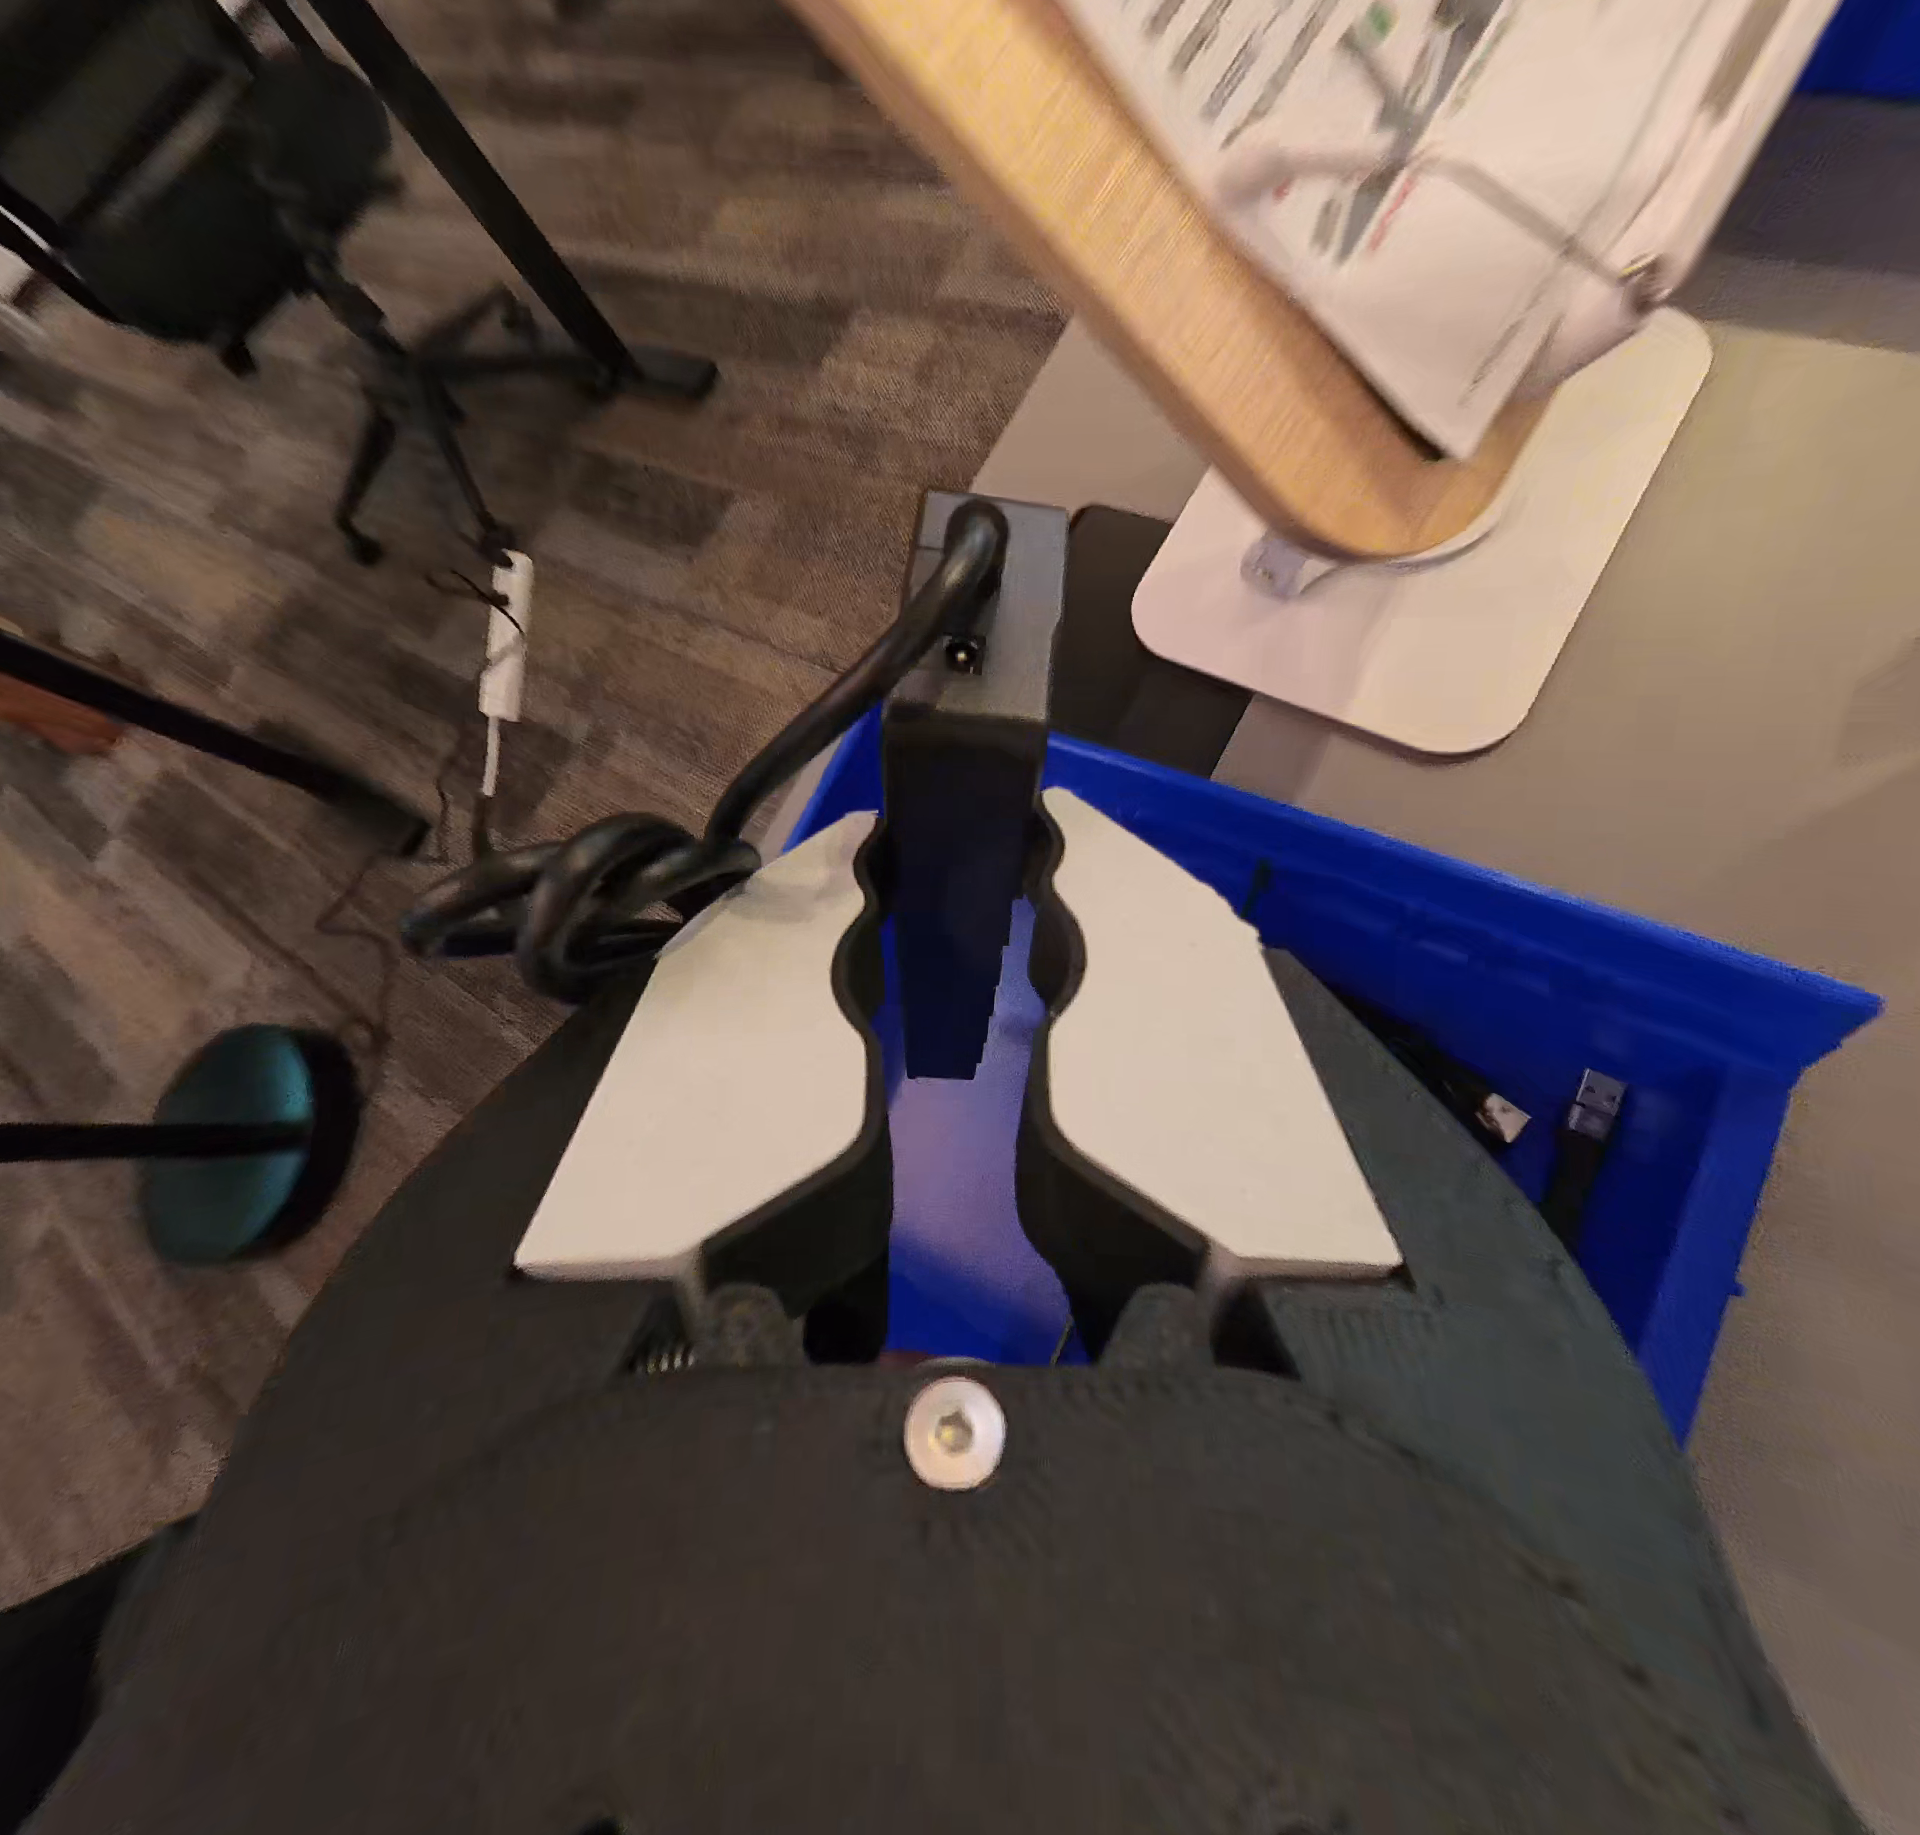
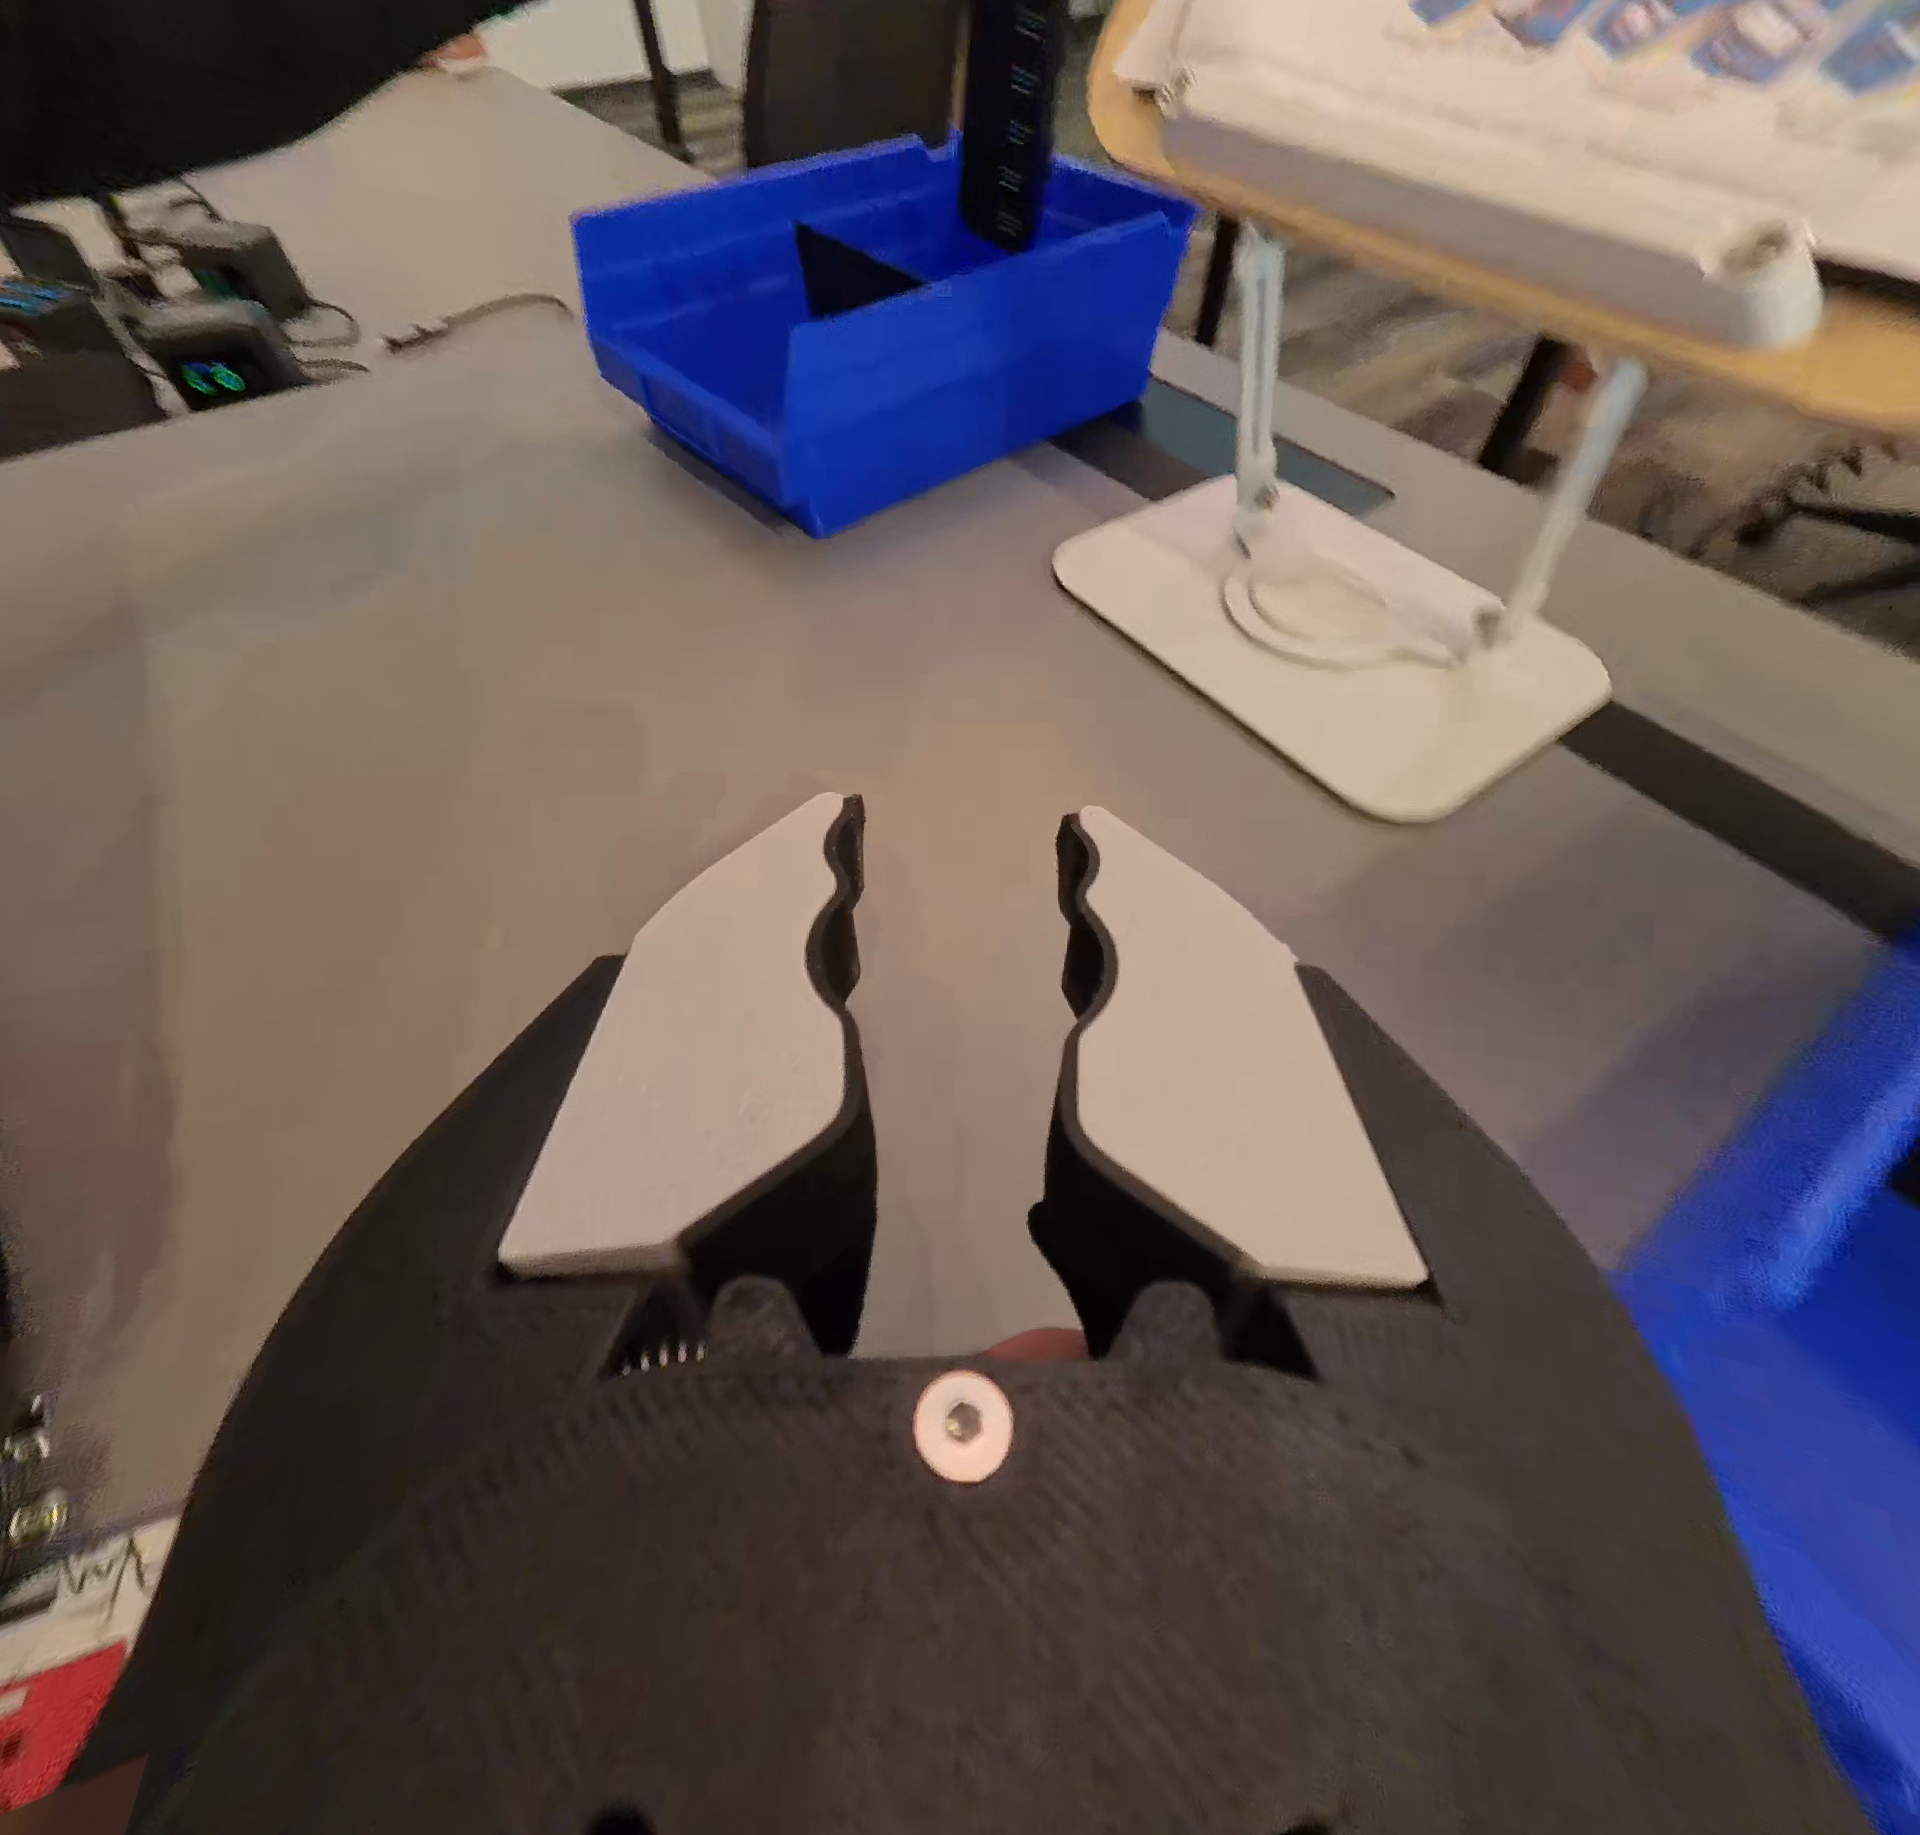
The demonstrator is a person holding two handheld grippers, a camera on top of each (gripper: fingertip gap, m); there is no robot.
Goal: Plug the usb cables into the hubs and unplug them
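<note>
I can read no brand or label on anything; the printed sheets (image 2: 1621, 29) on the tilted wooden board (image 2: 1455, 258) are too blurred, so I leave them as coloured print. My left gripper (image 1: 958, 829) has its jaws clamped on one black USB hub (image 1: 977, 705), both pads pressed against its narrow sides, and it hangs upright over the far blue bin (image 2: 883, 331) at the worktop's (image 2: 468, 694) far edge; from the right wrist view I see a single column of ports down its face. One thick black cable (image 1: 623, 892) runs from the hub's far end and is bundled in a knot to the left. Inside that bin, on its right side, I count two loose USB plugs (image 1: 1548, 1110). My right gripper (image 2: 958, 850) hangs over bare worktop with its jaws apart and nothing between them. One white stand base (image 2: 1351, 705) sits to the right, and a second blue bin (image 2: 1787, 1214) shows at the near right edge
</note>
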